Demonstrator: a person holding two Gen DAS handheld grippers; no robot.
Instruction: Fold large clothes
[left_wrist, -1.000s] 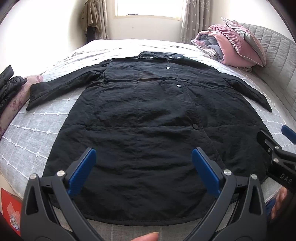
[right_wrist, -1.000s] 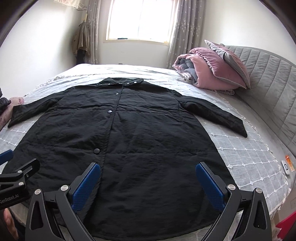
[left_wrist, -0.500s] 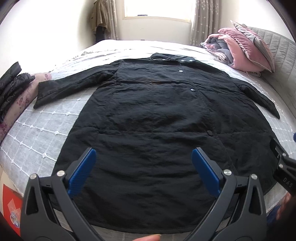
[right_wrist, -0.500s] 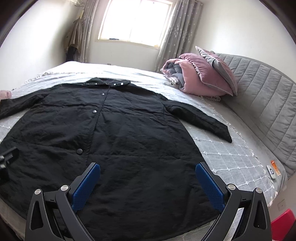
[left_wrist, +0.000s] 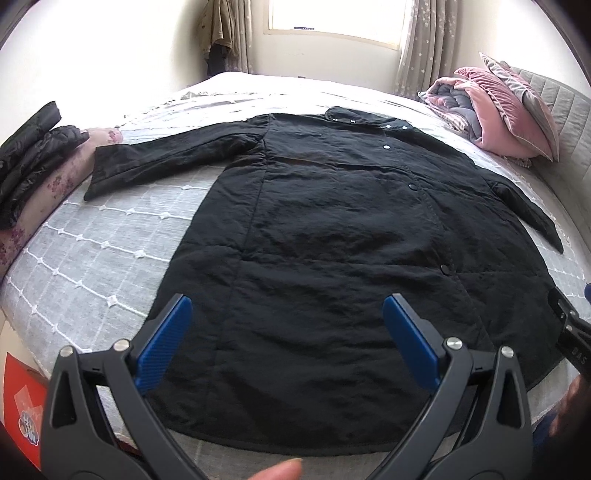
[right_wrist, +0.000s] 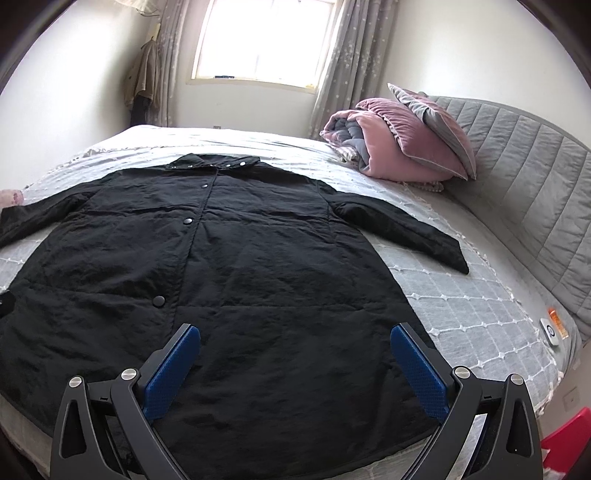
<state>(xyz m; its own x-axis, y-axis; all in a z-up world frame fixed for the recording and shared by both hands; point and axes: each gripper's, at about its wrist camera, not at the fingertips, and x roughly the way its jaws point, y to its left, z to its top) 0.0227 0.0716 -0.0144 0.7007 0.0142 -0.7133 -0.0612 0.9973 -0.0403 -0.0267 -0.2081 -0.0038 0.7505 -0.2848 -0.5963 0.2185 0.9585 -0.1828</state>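
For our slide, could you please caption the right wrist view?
Open right gripper above the hem of a black coat spread flat on the bed.

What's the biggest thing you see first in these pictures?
A big black coat lies spread flat across the grey bed, front up, both sleeves stretched out to the sides. Pink bedding is piled at the headboard end. Down at the coat's hem, the left tongs and right tongs hang wide open, holding nothing.
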